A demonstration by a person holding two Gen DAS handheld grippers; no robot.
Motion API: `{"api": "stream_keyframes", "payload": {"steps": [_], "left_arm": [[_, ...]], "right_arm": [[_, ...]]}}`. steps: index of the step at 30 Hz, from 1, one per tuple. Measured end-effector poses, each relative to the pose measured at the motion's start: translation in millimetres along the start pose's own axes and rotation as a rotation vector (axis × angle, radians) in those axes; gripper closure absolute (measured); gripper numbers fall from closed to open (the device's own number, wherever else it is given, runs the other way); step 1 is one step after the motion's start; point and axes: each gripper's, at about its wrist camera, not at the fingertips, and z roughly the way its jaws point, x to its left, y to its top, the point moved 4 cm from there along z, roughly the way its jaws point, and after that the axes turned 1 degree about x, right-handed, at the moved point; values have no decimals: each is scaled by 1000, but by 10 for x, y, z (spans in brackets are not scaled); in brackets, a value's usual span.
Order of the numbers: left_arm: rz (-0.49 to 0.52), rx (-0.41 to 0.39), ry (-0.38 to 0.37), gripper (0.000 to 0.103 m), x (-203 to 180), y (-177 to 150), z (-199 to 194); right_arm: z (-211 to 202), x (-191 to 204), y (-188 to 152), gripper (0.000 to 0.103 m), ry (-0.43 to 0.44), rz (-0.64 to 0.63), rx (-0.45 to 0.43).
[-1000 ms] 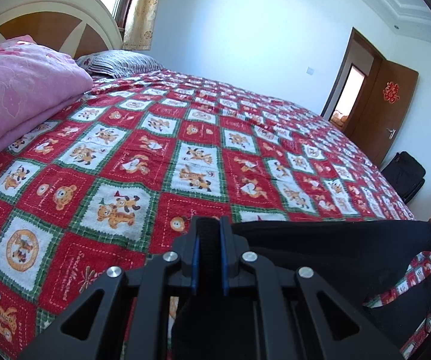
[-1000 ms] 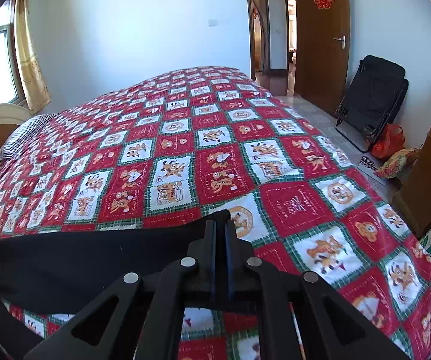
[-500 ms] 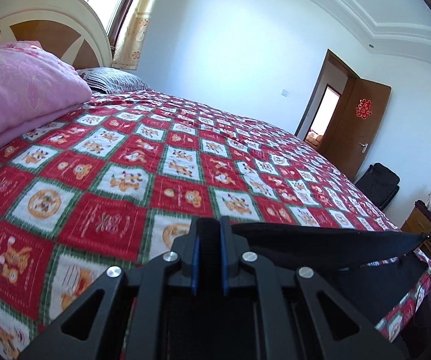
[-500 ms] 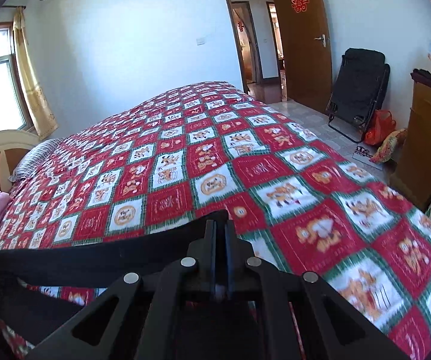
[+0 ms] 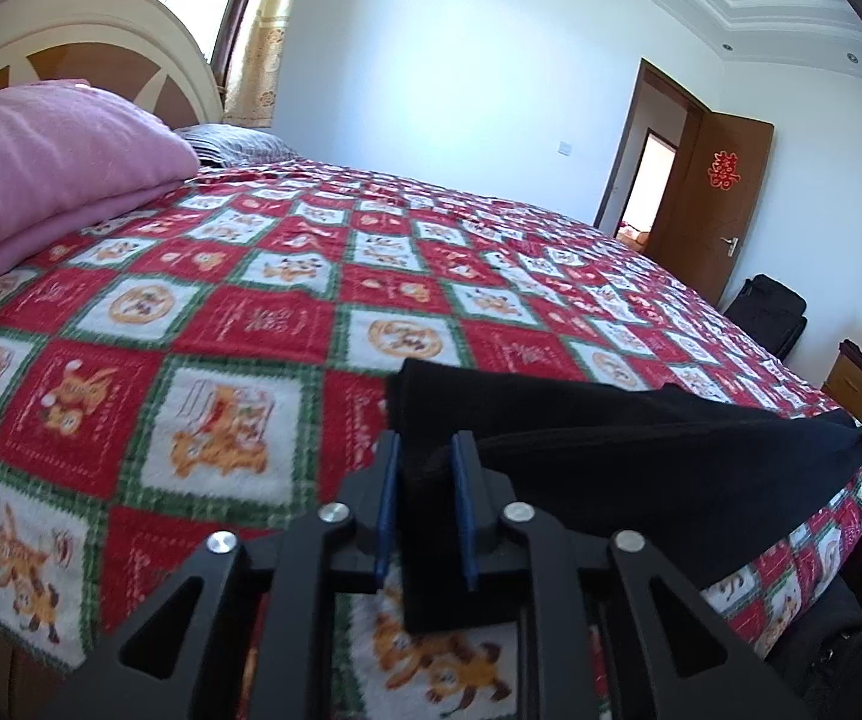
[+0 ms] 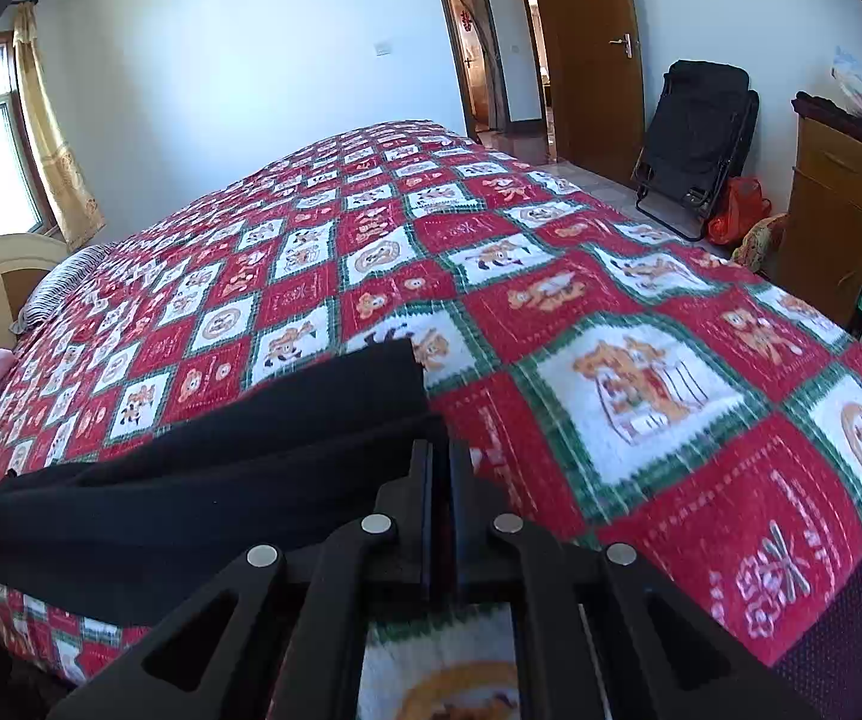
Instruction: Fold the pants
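Black pants (image 5: pixel 641 462) lie folded in a long band across the near edge of the red, white and green patchwork bedspread (image 5: pixel 251 324). My left gripper (image 5: pixel 426 450) is at the band's left end. Its jaws are opening, with the blue pads (image 5: pixel 388 504) apart and a thick fold of the fabric loose between them. In the right wrist view the pants (image 6: pixel 251 468) stretch away to the left. My right gripper (image 6: pixel 442 450) is shut on their right end, low over the bedspread (image 6: pixel 611 330).
A folded pink blanket (image 5: pixel 41 162) and a striped pillow (image 5: pixel 233 141) lie by the headboard (image 5: pixel 89 30). Beyond the bed's foot are a brown door (image 5: pixel 713 204), a folded black chair (image 6: pixel 695 138), an orange bag (image 6: pixel 737 210) and a wooden cabinet (image 6: pixel 839 192).
Both grippers have come down and forward over the bed, laying the pants onto the bedspread. The left jaws, shut on the fabric before, have parted. The right stays shut.
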Motion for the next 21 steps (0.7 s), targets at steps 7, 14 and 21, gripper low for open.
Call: {"api": "stream_keyframes", "payload": {"steps": [7, 14, 21], "left_arm": [[-78, -23, 86, 74, 364, -108, -207], [-101, -27, 114, 62, 377, -91, -350], [-43, 13, 52, 62, -26, 49, -47]], "right_arm": [[-263, -238, -21, 97, -83, 44, -31], [-479, 125, -14, 97, -33, 7, -82], [-336, 1295, -107, 73, 125, -236, -29]]}}
